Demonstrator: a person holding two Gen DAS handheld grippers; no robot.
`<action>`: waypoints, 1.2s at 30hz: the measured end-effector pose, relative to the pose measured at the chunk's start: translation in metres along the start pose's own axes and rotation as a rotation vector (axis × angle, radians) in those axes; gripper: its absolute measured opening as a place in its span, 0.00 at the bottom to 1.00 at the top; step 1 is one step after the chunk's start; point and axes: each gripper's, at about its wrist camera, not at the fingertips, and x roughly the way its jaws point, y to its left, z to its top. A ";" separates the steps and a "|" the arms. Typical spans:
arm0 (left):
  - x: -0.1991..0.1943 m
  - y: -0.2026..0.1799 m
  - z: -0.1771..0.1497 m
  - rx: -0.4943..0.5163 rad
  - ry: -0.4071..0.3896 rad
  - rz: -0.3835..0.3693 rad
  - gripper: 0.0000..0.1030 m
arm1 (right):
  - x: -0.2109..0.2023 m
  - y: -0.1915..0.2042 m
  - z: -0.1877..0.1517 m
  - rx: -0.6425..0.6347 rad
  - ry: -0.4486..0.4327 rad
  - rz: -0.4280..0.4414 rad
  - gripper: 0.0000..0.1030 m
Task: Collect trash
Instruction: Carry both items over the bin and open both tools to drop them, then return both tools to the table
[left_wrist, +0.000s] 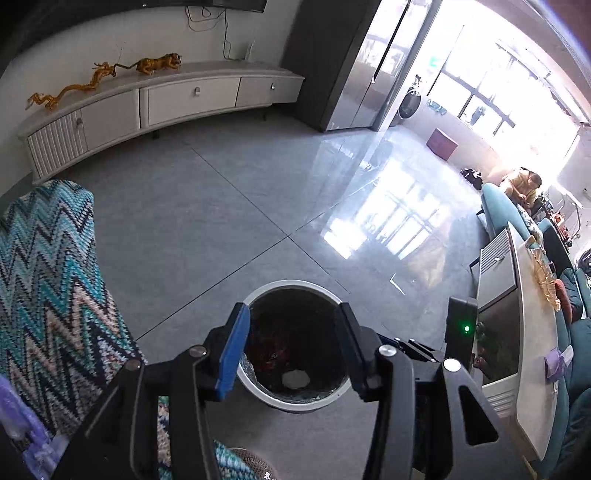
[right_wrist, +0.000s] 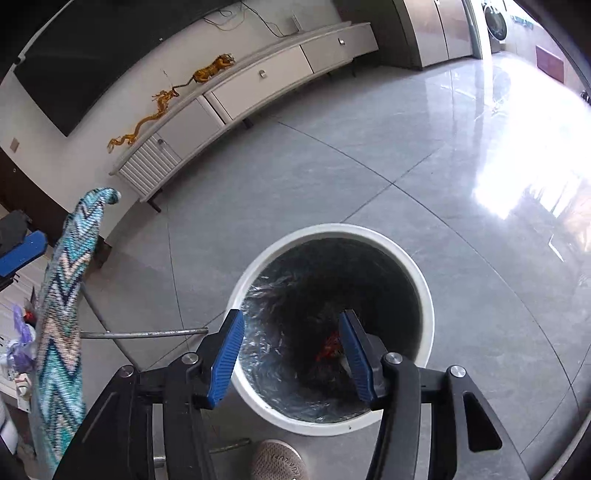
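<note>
A round white trash bin (left_wrist: 295, 285) with a dark liner stands on the grey tile floor. Inside lie a white crumpled wad (left_wrist: 294, 378) and some red scraps (left_wrist: 271, 356). My left gripper (left_wrist: 291, 308) hovers over the bin's mouth, open, with nothing between its blue pads. In the right wrist view the same bin (right_wrist: 332, 230) fills the middle, with red scraps (right_wrist: 328, 349) deep inside. My right gripper (right_wrist: 291, 315) is open above the opening and holds nothing. A blue finger (right_wrist: 22, 251) of the other gripper shows at the left edge.
A zigzag-knit blanket (left_wrist: 51, 288) hangs close on the left. A long white TV cabinet (left_wrist: 155, 107) with gold figurines (left_wrist: 159, 64) lines the far wall. A low table (left_wrist: 532, 350) and a teal sofa with a seated person (left_wrist: 522, 186) stand on the right.
</note>
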 end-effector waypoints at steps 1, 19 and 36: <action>-0.011 -0.002 -0.002 0.008 -0.005 0.001 0.45 | -0.006 0.006 0.001 -0.008 -0.009 0.002 0.50; -0.219 0.078 -0.094 -0.047 -0.237 0.163 0.58 | -0.138 0.186 -0.023 -0.255 -0.203 0.154 0.50; -0.321 0.244 -0.204 -0.315 -0.295 0.376 0.64 | -0.151 0.308 -0.069 -0.425 -0.186 0.226 0.55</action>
